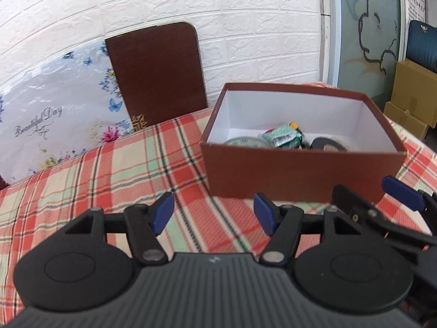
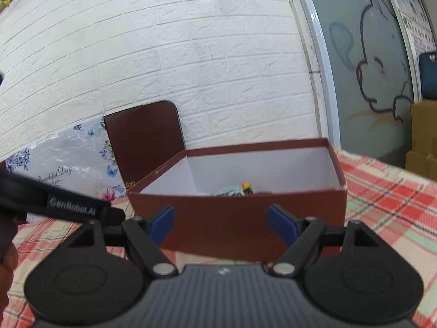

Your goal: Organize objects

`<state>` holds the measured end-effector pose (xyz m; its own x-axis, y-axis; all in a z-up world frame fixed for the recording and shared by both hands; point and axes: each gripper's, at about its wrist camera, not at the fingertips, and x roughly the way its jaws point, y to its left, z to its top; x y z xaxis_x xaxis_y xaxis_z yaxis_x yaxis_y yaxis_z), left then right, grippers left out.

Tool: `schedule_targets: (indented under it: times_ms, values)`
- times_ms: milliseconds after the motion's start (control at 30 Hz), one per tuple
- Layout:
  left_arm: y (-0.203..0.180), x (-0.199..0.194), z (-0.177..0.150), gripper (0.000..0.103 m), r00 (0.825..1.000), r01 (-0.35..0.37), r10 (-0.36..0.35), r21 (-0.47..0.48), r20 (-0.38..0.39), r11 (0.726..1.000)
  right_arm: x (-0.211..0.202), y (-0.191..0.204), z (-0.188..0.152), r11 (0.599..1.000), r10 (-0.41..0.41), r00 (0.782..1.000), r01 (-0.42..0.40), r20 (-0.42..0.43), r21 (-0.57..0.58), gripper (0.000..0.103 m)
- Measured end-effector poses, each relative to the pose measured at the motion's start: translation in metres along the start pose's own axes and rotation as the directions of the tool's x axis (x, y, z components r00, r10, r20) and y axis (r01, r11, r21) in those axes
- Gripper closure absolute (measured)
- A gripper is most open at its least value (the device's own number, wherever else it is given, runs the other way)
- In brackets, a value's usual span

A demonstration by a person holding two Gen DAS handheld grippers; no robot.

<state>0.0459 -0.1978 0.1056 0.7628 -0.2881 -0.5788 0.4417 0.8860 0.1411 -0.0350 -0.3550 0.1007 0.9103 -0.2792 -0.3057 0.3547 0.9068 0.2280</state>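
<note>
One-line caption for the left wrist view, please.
Open left hand-held gripper hovers over plaid tablecloth before a brown box holding small items.

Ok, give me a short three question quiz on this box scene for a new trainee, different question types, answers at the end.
1. True or false: the brown box has its lid on.
2. Multiple choice: the left gripper is A) shut on a tape roll, B) open and holding nothing, C) inside the box.
3. Fill in: the box stands on a ___ tablecloth.

Key:
1. False; it is open, with a black tape roll and a green packet inside.
2. B; the right gripper is open too.
3. Plaid.
</note>
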Motion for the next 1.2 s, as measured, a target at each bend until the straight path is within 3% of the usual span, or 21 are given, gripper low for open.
schedule_targets:
  times_ms: [300, 600, 833, 1200]
  values:
    - [0.011, -0.027, -0.035, 0.028, 0.999, -0.040, 0.040, 0.009, 0.001, 0.999, -0.033, -0.001, -0.014, 0.995, 0.050, 0.995, -0.042, -0.082, 0.092, 0.017]
    - [0.011, -0.053, -0.060, 0.018, 0.996, -0.077, 0.075, 0.030, 0.047, 0.997, -0.066, 0.012, -0.018, 0.993, 0.074, 0.993, -0.065, -0.093, 0.094, 0.012]
    - [0.012, -0.060, -0.079, 0.007, 0.996, -0.082, 0.081, 0.037, 0.028, 0.996, -0.086, 0.015, -0.017, 0.989, 0.096, 0.991, -0.084, -0.096, 0.120, 0.003]
    - [0.017, -0.074, -0.097, 0.000, 0.995, -0.091, 0.090, 0.042, 0.033, 0.995, -0.108, 0.030, -0.022, 0.992, 0.095, 0.990, -0.085, -0.105, 0.093, 0.000]
